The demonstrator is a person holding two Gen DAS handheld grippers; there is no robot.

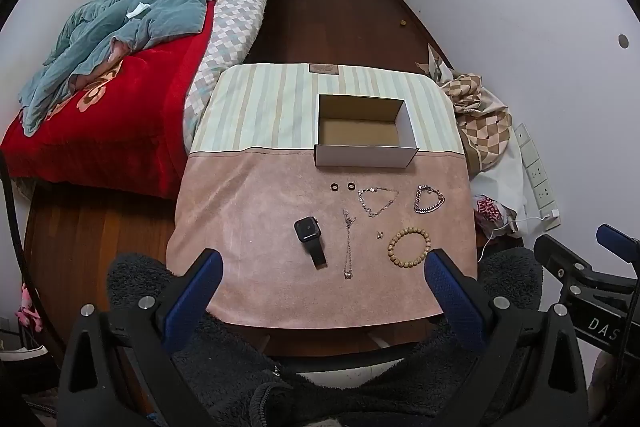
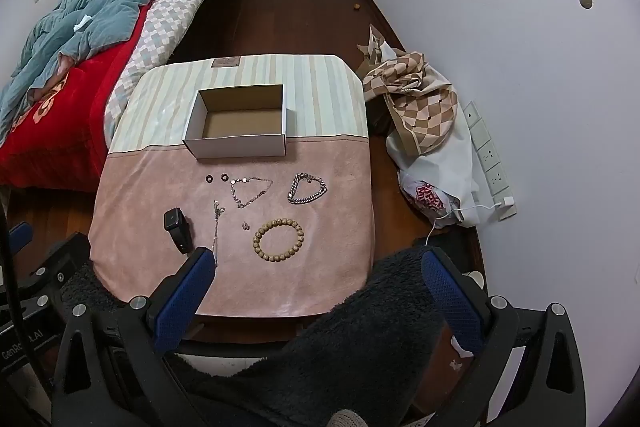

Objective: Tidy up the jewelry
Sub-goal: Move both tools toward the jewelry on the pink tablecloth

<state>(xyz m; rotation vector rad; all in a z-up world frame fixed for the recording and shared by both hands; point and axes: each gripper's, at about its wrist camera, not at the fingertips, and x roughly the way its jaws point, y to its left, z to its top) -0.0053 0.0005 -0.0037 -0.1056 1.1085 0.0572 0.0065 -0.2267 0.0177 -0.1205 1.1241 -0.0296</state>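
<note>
An open white cardboard box [image 1: 366, 155] [image 2: 236, 147] stands empty on the cloth-covered table [image 1: 248, 227] [image 2: 140, 227]. In front of it lie two small dark rings [image 1: 342, 186] [image 2: 216, 177], a thin silver bracelet [image 1: 378, 201] [image 2: 250, 191], a heavy chain bracelet [image 1: 429, 199] [image 2: 307, 188], a black watch [image 1: 310, 239] [image 2: 178, 223], a thin necklace [image 1: 348, 245] [image 2: 216, 223], tiny earrings [image 1: 379, 235] [image 2: 244, 225] and a wooden bead bracelet [image 1: 410, 243] [image 2: 278, 241]. My left gripper [image 1: 326, 269] and right gripper [image 2: 320, 267] hover wide open above the near table edge, holding nothing.
A bed [image 1: 120, 75] [image 2: 60, 67] with red blanket and blue quilt lies at the left. A checkered cloth pile with bags [image 1: 480, 115] [image 2: 420, 107] sits right of the table by a power strip [image 1: 536, 167] [image 2: 490, 155]. A dark fleece sleeve [image 1: 320, 379] [image 2: 360, 327] fills the bottom.
</note>
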